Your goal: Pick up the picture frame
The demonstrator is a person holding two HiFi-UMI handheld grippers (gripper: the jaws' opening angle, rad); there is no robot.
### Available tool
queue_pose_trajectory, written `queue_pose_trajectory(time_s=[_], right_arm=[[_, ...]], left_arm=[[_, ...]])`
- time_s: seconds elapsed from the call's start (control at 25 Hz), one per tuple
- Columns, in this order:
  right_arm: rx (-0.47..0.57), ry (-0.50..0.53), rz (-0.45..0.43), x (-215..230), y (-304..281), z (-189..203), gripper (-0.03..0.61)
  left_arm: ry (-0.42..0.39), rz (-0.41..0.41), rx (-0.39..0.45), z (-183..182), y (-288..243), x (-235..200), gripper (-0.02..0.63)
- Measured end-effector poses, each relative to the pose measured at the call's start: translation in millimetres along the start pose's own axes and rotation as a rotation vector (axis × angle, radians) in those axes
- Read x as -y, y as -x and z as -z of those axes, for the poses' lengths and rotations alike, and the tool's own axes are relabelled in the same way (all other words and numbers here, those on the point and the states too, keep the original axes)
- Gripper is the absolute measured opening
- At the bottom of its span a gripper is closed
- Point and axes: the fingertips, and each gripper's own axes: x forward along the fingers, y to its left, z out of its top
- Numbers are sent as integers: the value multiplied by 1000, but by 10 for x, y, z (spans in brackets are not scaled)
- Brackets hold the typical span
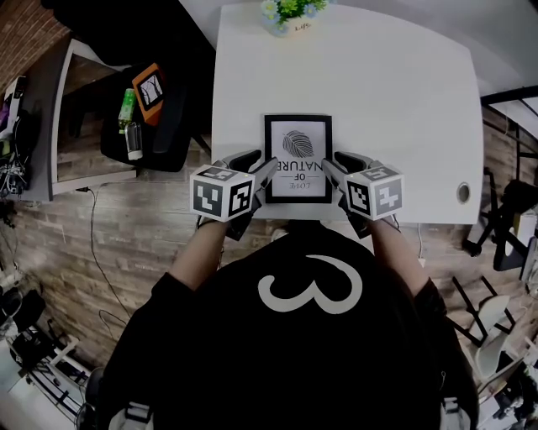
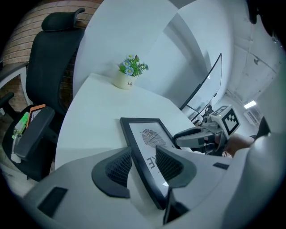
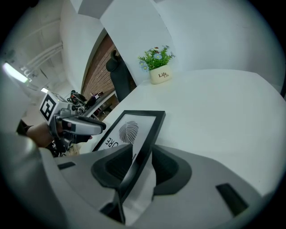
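A black picture frame (image 1: pixel 298 155) with a fingerprint print and lettering lies near the front edge of the white table (image 1: pixel 395 101). My left gripper (image 1: pixel 259 172) is shut on the frame's left edge and my right gripper (image 1: pixel 334 172) on its right edge. In the left gripper view the frame (image 2: pixel 149 134) runs slanted between the jaws of the left gripper (image 2: pixel 143 156), one pad over its face. The right gripper view shows the frame (image 3: pixel 134 129) pinched the same way by the right gripper (image 3: pixel 136 163). The frame's far end is still close to the tabletop.
A small potted plant (image 1: pixel 290 15) stands at the table's far edge. A black office chair (image 1: pixel 160 117) with bottles and an orange item sits left of the table. A round cable hole (image 1: pixel 463 192) is at the table's right front. The person's torso is against the front edge.
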Motion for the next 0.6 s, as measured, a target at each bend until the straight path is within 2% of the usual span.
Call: queue_pose_trajectory(time_s=[0.6], right_arm=[[-12, -38, 14, 60, -67, 9, 130]], left_arm=[[24, -24, -42, 60, -152, -78, 160]])
